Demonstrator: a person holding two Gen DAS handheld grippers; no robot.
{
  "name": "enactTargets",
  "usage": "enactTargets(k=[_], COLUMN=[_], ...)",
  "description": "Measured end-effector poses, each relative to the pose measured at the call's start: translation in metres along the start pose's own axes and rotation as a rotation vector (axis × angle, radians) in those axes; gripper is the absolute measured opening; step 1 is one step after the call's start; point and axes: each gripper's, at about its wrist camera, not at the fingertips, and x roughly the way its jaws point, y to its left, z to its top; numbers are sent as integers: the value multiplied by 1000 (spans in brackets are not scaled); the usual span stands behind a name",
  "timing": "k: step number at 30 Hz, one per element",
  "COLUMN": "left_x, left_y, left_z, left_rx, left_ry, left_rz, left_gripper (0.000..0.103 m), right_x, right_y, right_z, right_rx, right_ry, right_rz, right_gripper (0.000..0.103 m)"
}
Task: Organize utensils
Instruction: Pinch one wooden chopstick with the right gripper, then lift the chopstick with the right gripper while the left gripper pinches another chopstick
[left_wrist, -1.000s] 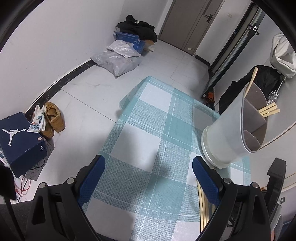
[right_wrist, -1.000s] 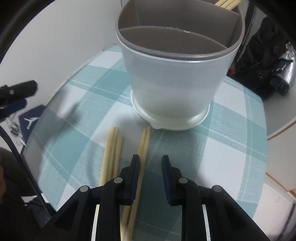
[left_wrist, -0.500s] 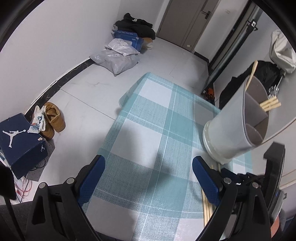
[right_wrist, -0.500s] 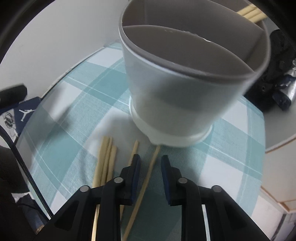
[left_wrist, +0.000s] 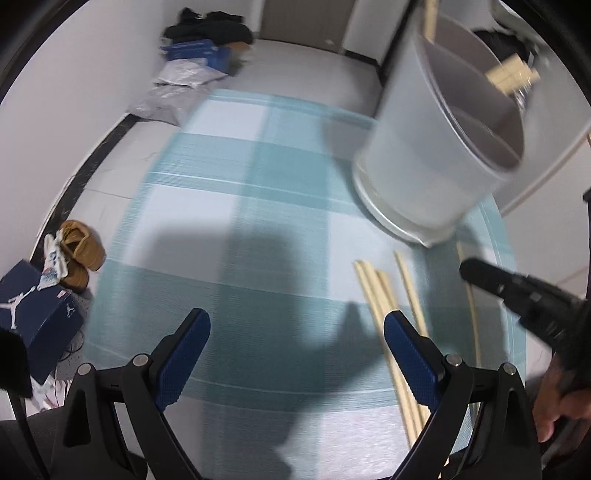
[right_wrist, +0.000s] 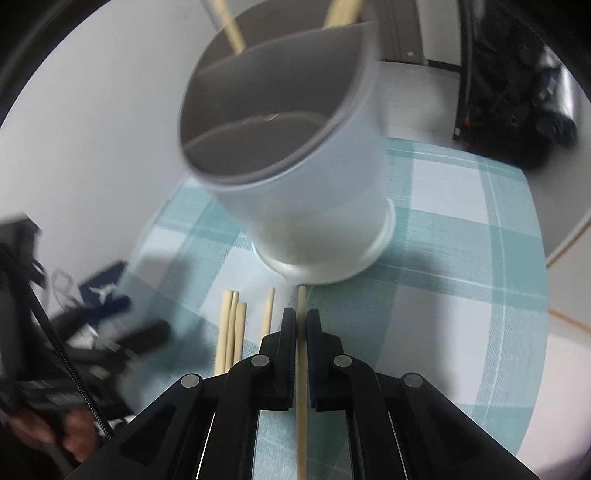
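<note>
Now the right gripper (right_wrist: 301, 325) has just been closing its jaws, and they are clenched on one thin wooden chopstick (right_wrist: 301, 384), gripped along its length, probably so it can be tipped into the holder (right_wrist: 295, 206). This pale round plastic holder with grey dividers stands just beyond, on the checked teal cloth of the table (right_wrist: 461, 258). The other chopsticks (right_wrist: 231, 332) lie beside it, smooth and straight. The left gripper (left_wrist: 295, 332) hangs released over the cloth, holding nothing.
</note>
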Motion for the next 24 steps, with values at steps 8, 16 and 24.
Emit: enactTargets(k=[8,16,24], left_x=[8,6,15], left_y=[-12,-10,-19], left_z=[-7,-17,-13], left_rx=[69,66,97], left_ry=[30,40,40], left_rz=[86,99,146], left_gripper=[94,93,94], right_x=[-25,-52,-72], right_y=[-25,-29,-20], right_z=[-14,-13,-13], right_rx=[116,114,57], right_ry=[-74,-133,-174], right_rz=[115,130,95], right_gripper=[4,4,4])
